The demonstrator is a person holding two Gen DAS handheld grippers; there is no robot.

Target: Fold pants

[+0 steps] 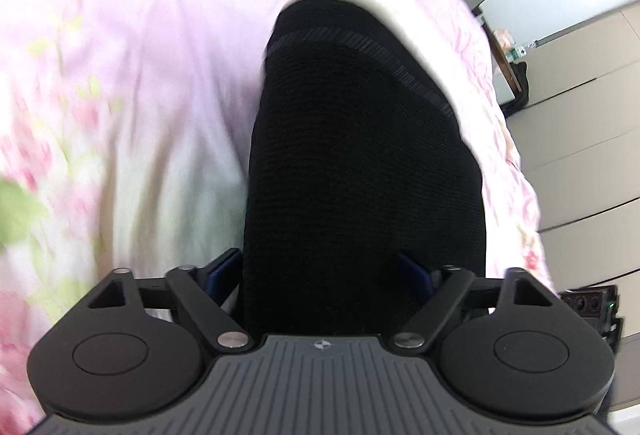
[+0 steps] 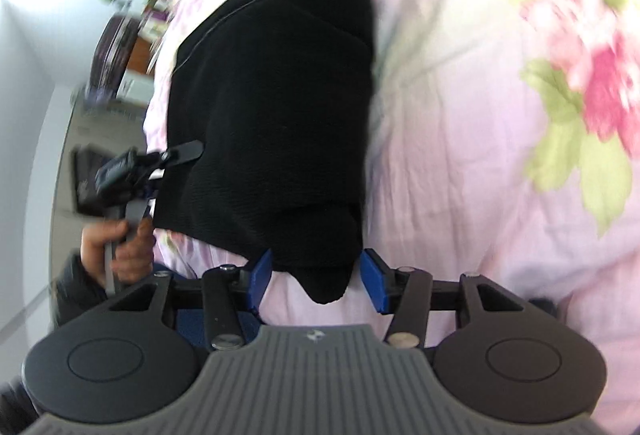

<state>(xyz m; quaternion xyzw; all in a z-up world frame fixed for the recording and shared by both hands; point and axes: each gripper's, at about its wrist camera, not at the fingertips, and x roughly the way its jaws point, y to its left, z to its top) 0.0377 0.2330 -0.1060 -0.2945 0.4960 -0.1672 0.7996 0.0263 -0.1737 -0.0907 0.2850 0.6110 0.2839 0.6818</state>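
- The black knitted pants (image 1: 360, 155), already folded into a thick oblong bundle, lie on a pink quilted bedspread printed with rose flowers and green leaves (image 1: 140, 75). One long side of the bundle sits near the edge of the bed, beyond which pale floor tiles show.
- Your left gripper (image 1: 324, 275), black with blue pads, has its jaws spread wide, and the near end of the bundle fills the whole space between them. The cloth hides the fingertips, so you cannot tell whether the pads press it or only stand beside it.
- Your right gripper (image 2: 316, 275), of the same make, also has its jaws apart. A small tongue of black cloth pokes out from the bundle's near end and sits between the blue pads (image 2: 262, 275). A pale strip of bedspread shows either side of the tongue, so the pads appear not to be pinching it.
- In the right wrist view your left hand (image 2: 116, 247) holds the other gripper's handle at the bundle's left side, near the bed edge.
- Risk: if you close the right jaws on that loose tongue alone, you will likely lift one layer only, and the fold could open or skew.
- Risk: the wide left jaws may bunch the thick stack on closing, not grasp it cleanly.
- Risk: dragging the bundle toward the bed edge could tip it off the bed.
- Both views are motion-blurred, so fine contact is uncertain.
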